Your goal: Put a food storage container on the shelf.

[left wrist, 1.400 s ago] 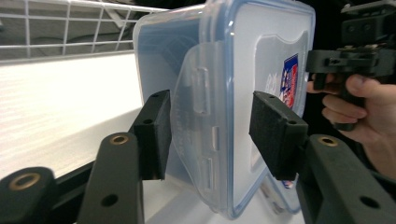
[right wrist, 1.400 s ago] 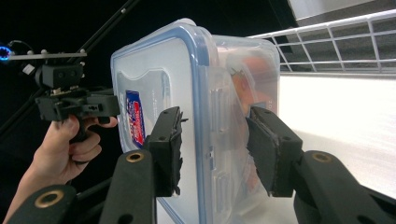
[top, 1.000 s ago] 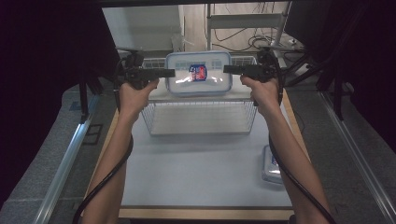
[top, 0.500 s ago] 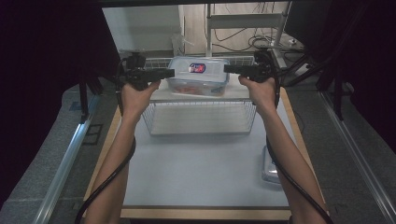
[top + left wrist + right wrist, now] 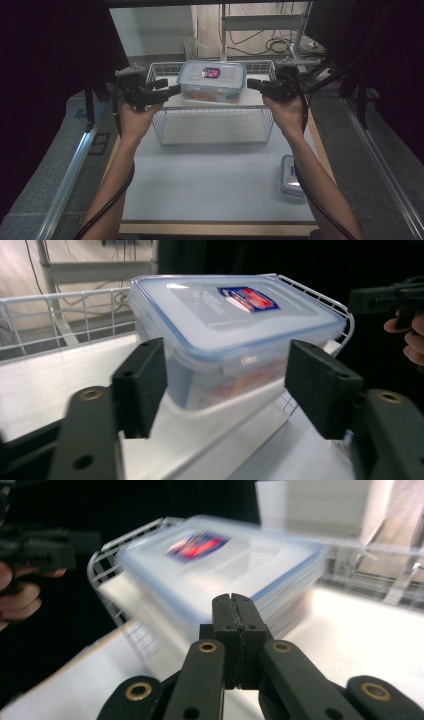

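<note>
One clear lidded container, blue seal, red-blue label, reddish contents perhaps, left gripper just opened astride it, right gripper just closed empty.

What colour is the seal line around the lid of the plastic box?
Blue, running around the clear lid of the plastic box; the left gripper view shows it best.

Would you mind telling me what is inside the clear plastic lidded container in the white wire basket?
Through the clear plastic lidded container's wall something orange-red shows low down; the lid's blue-and-red label and the wall's haze cover the rest.
</note>
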`<state>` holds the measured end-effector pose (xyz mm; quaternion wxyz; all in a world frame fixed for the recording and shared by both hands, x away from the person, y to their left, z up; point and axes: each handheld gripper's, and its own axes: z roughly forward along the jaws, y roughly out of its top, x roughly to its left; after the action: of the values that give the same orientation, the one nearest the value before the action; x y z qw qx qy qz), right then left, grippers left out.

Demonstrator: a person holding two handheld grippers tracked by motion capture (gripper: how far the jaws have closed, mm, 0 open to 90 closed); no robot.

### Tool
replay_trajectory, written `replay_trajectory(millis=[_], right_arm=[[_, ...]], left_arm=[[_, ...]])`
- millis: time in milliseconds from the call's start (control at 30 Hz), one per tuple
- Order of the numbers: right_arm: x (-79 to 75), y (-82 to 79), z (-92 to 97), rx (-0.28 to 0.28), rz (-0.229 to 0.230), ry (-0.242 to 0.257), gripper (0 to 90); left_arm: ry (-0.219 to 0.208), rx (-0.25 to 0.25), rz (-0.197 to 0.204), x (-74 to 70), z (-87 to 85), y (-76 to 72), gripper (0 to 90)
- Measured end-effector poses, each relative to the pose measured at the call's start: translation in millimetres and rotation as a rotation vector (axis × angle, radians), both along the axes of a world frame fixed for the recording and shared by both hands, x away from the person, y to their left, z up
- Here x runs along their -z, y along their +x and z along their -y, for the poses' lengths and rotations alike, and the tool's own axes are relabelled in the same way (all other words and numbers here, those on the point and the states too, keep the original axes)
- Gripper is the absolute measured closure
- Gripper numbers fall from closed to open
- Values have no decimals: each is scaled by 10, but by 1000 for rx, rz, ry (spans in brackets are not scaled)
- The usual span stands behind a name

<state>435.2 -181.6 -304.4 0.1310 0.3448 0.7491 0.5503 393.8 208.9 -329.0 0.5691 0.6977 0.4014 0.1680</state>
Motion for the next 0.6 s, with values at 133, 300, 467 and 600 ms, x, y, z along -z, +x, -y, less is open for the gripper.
replay_trajectory(millis=[133,300,467,600], right_arm=[[178,-127,-145,-63,-3,-60,896],[344,-80,-279,-59,-16,-118,896],[384,-12,-273,-39,-30,-120,896],[385,27,-241,-20,-29,-117,896]], left_arm=[[27,-1,27,176,38,-189,200],[58,1,20,406,119,-389,116],[75,21,5,598,179,-548,101],[71,40,-7,704,219,-625,92]])
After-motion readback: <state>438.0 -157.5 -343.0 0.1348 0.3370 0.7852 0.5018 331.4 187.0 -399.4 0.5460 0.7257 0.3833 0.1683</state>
